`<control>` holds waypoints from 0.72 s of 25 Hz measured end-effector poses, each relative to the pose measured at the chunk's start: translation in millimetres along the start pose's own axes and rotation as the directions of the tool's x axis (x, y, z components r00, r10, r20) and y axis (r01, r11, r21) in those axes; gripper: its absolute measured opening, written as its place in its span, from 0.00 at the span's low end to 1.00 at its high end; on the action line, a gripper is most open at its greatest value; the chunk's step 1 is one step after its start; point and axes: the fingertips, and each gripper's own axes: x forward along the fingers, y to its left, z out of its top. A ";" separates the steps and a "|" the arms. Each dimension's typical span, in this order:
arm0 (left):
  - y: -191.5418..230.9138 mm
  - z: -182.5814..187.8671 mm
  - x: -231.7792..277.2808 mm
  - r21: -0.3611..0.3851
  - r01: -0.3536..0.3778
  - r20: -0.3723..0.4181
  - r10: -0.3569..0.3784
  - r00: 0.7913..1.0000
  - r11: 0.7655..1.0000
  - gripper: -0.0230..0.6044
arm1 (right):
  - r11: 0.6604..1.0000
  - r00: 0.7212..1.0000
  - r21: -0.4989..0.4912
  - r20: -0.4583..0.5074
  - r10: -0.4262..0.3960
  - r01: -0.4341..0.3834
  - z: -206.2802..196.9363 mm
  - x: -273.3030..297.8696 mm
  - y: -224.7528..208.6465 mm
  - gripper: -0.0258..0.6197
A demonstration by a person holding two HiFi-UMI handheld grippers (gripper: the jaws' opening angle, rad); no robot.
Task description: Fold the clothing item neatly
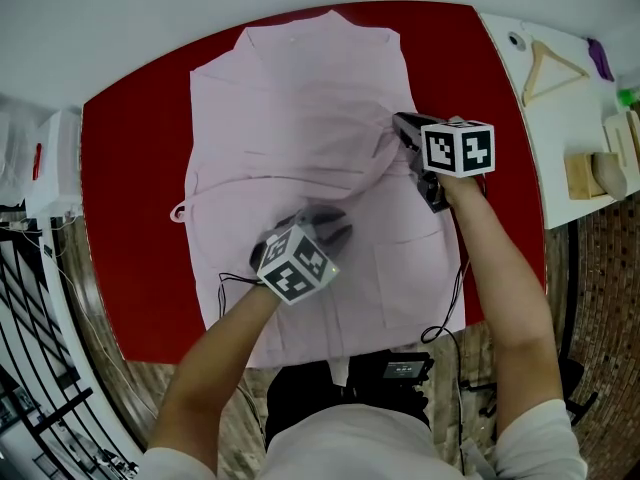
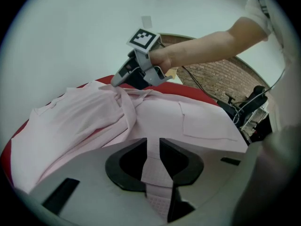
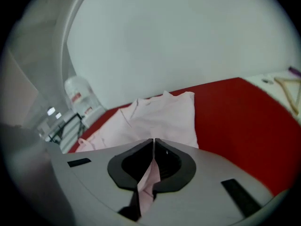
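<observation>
A strip of the pink shirt (image 2: 84,121) is clamped between the jaws of the left gripper (image 2: 151,146), and the fabric is seen running down between the dark pads. The rest of the shirt is spread over the red table (image 2: 200,94), whose bare surface is seen along the far edge and at the near left corner. A flat pocket (image 2: 207,124) is seen on the right half. Toward the far edge, a bunched ridge of cloth is met by the tip of the right gripper (image 2: 117,81), which is carried by a bare forearm (image 2: 211,46). Brick floor (image 2: 221,74) and cables (image 2: 244,105) are seen past the right edge.
</observation>
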 end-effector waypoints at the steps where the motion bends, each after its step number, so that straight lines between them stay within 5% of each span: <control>1: -0.2 0.2 -0.6 -0.003 -0.001 0.004 0.001 1.000 1.000 0.16 | 0.995 0.997 0.077 0.040 0.060 -0.062 6.9 -3.0 5.8 0.08; 4: 1.8 0.7 -2.4 -0.009 -0.013 0.016 0.014 1.000 1.000 0.16 | 0.980 0.995 0.184 0.075 0.067 -0.079 12.4 -6.6 -4.6 0.08; 7: 5.2 2.4 -4.7 -0.022 -0.028 0.030 0.028 0.999 0.999 0.16 | 0.995 0.995 0.020 -0.024 -0.101 0.102 -3.1 -6.2 -33.6 0.08; 9: 6.5 4.2 -5.5 -0.029 -0.032 0.037 0.033 0.999 0.999 0.16 | 0.987 0.986 -0.050 -0.054 -0.157 0.154 -8.7 -6.9 -41.3 0.12; 18: 14.0 15.0 -31.1 -0.150 -0.066 0.135 0.086 0.987 0.986 0.16 | 0.985 0.985 -0.036 0.009 -0.171 0.171 -5.6 -27.3 -46.7 0.21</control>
